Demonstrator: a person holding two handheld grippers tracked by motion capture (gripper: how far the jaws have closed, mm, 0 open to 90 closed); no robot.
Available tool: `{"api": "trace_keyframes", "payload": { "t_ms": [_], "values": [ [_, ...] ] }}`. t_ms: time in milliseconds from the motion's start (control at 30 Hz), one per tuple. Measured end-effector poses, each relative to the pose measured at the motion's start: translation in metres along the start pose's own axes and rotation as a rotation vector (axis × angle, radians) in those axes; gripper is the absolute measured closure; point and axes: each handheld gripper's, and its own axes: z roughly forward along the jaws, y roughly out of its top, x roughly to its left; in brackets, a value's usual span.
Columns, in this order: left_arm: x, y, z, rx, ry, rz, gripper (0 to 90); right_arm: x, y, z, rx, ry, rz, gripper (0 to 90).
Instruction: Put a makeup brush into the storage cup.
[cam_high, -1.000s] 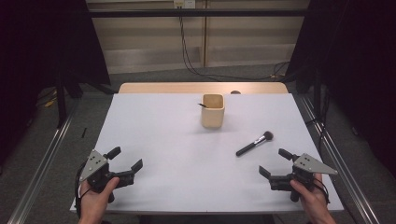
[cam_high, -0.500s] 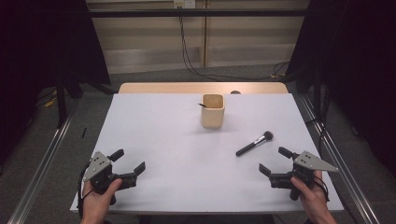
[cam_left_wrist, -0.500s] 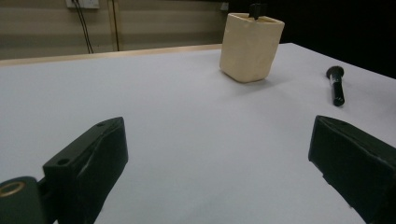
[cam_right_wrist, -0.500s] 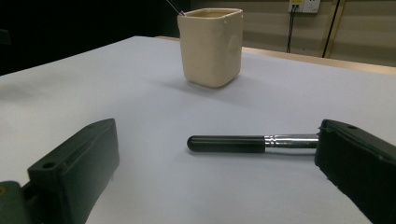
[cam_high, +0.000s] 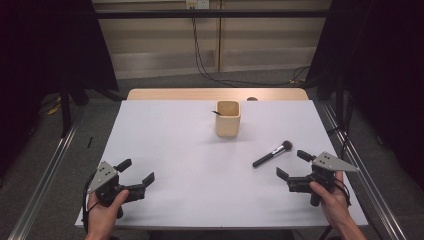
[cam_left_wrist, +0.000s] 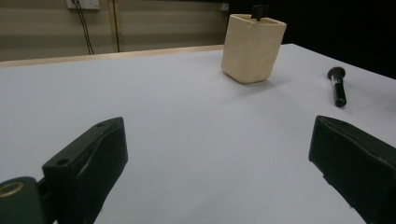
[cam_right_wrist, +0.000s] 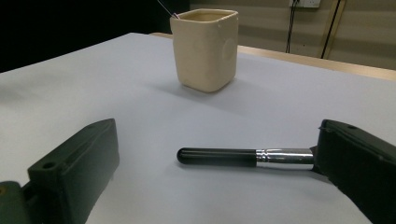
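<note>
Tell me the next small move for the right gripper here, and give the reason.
Probably ease the right gripper forward so its open jaws straddle the black handle of the makeup brush, then close. The brush lies flat on the white table just ahead of that gripper, untouched, while the cream cup stands farther back. The left gripper is open and far from both.

1. I work in a lab-style recording booth: black curtains (cam_high: 45, 55) hang at both sides.
2. My white-topped table (cam_high: 175, 150) sits between metal floor rails (cam_high: 47, 170).
3. Cables (cam_high: 197, 45) drop from a wall socket (cam_high: 196, 4) down the bare panelled wall.
</note>
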Motion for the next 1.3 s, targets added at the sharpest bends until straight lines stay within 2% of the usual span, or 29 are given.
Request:
{"api": "trace_keyframes", "payload": {
  "t_ms": [133,267,367,467,667,833,900,967,1033,1300],
  "values": [
    [0.001,0.0,-0.001,0.001,-0.001,-0.002,4.7,-0.001,0.006,0.006,0.004,0.005,0.004,0.0],
    [0.002,0.0,-0.001,-0.001,-0.002,-0.001,4.7,-0.003,0.014,0.012,0.0,0.015,-0.015,0.0],
    [0.004,0.0,-0.001,-0.001,-0.006,-0.005,4.7,-0.006,0.019,0.018,0.005,0.019,0.005,0.0],
    [0.006,0.0,-0.001,0.002,0.0,-0.003,4.7,-0.01,0.022,0.023,0.013,0.018,-0.005,0.0],
    [0.007,0.0,-0.001,0.002,0.003,0.003,4.7,-0.014,0.028,0.032,0.026,-0.011,-0.032,0.2],
    [0.008,0.001,-0.002,-0.006,0.006,-0.003,4.7,-0.016,0.035,0.041,0.027,-0.011,-0.041,0.1],
    [0.008,0.001,-0.003,-0.011,-0.002,-0.008,4.7,-0.017,0.036,0.044,0.031,-0.025,-0.046,0.0],
    [0.007,0.001,-0.003,-0.013,-0.008,-0.011,4.7,-0.018,0.039,0.049,0.044,-0.019,-0.054,0.0],
    [0.006,0.002,-0.004,-0.015,-0.015,-0.009,4.7,-0.019,0.043,0.051,0.029,-0.031,-0.053,0.0],
    [0.004,0.0,-0.006,-0.005,0.007,-0.008,4.7,-0.025,0.056,0.064,0.05,-0.008,-0.051,1.1]
  ]
}}
